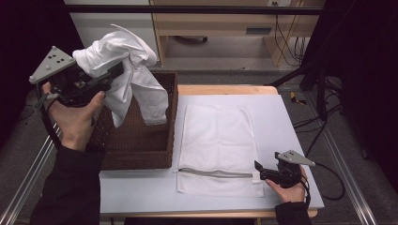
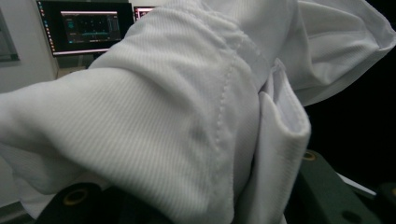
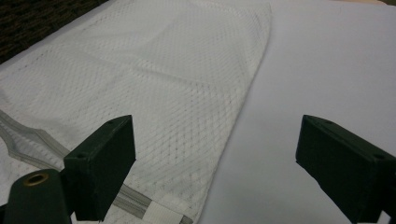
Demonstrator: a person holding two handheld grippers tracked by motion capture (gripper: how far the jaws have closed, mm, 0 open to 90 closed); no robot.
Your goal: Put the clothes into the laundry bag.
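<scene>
White garment (image 2: 187,116) hides left jaws, apparently clamped.

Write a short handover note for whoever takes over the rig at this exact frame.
Left claw: shut on the white garment, held up above the wicker basket.
Right claw: open, resting at the near right corner of the mesh laundry bag, by its zipper.
Done: garment lifted out of the basket.
Left: the bag lies flat on the table; the garment probably goes into it.

A lab: black curtains (image 1: 366,70), aluminium rail frame (image 1: 28,173), trailing cables (image 1: 286,42), and monitors (image 2: 88,25).
</scene>
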